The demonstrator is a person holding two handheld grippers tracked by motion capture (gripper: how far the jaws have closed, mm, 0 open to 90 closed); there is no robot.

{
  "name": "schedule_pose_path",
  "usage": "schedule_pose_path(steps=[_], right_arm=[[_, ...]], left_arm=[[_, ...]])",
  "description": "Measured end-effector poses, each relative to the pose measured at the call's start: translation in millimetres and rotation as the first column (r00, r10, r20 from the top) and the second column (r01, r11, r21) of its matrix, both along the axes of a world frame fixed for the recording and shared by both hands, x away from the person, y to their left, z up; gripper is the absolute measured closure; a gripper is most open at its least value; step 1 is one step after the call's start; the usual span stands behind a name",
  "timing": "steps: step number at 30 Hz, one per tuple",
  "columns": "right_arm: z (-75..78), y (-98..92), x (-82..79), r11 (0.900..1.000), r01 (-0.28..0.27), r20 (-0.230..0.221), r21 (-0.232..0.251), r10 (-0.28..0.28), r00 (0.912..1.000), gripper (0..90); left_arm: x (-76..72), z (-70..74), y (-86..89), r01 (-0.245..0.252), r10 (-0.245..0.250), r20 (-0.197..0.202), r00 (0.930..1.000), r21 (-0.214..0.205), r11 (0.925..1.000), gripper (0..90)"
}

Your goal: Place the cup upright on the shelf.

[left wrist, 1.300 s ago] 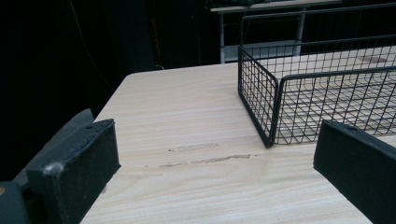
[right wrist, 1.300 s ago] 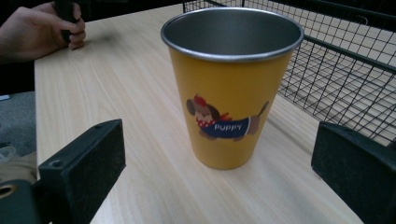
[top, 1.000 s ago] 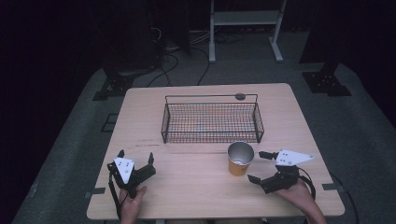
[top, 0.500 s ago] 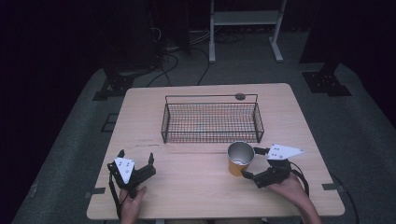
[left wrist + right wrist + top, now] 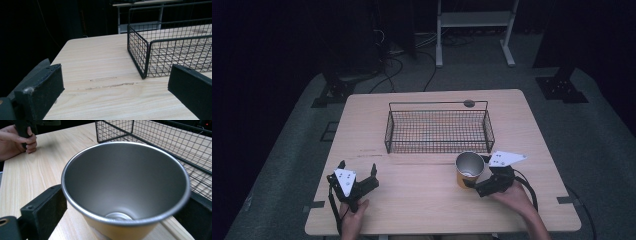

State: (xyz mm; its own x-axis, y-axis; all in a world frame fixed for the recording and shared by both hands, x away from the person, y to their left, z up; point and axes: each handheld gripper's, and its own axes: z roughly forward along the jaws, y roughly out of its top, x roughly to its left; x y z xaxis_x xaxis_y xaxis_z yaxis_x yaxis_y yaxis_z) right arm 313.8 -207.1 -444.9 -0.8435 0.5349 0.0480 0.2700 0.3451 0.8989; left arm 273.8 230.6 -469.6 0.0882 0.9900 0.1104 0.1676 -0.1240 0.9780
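A metal cup (image 5: 469, 169) with an orange-tan outside stands upright on the wooden table (image 5: 412, 205), just in front of the wire basket's right end. My right gripper (image 5: 474, 176) is open, one jaw on each side of the cup. In the right gripper view the cup (image 5: 125, 190) looks empty, and both jaws sit close against its wall. My left gripper (image 5: 357, 167) rests open near the table's front left, held by a hand. Nothing lies between its jaws in the left gripper view (image 5: 116, 75).
A black wire basket (image 5: 437, 131) stands empty at the table's middle, and its left corner (image 5: 145, 55) is close ahead of the left gripper. A small dark disc (image 5: 469, 103) lies at the table's back edge. A white stand (image 5: 474, 20) and cables lie on the floor beyond.
My right gripper has moved left and forward from the front right, so that its jaws now stand around the cup. The left gripper has stayed still.
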Motion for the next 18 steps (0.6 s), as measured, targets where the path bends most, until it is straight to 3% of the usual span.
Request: schedule_pose_path(steps=[14,18], right_arm=[[-1.3,5.0,5.3,0.9999,-0.011,-0.006,0.012,0.011,0.9999,2.4],[-1.4,4.8,5.8,0.9998,-0.015,-0.008,0.013,0.015,0.9999,6.1]], left_arm=[[0.0,0.0,0.1,0.000,0.000,-0.001,1.0000,-0.001,1.0000,0.0],[0.0,0.0,0.0,0.000,0.000,-0.001,1.0000,0.000,1.0000,0.0]])
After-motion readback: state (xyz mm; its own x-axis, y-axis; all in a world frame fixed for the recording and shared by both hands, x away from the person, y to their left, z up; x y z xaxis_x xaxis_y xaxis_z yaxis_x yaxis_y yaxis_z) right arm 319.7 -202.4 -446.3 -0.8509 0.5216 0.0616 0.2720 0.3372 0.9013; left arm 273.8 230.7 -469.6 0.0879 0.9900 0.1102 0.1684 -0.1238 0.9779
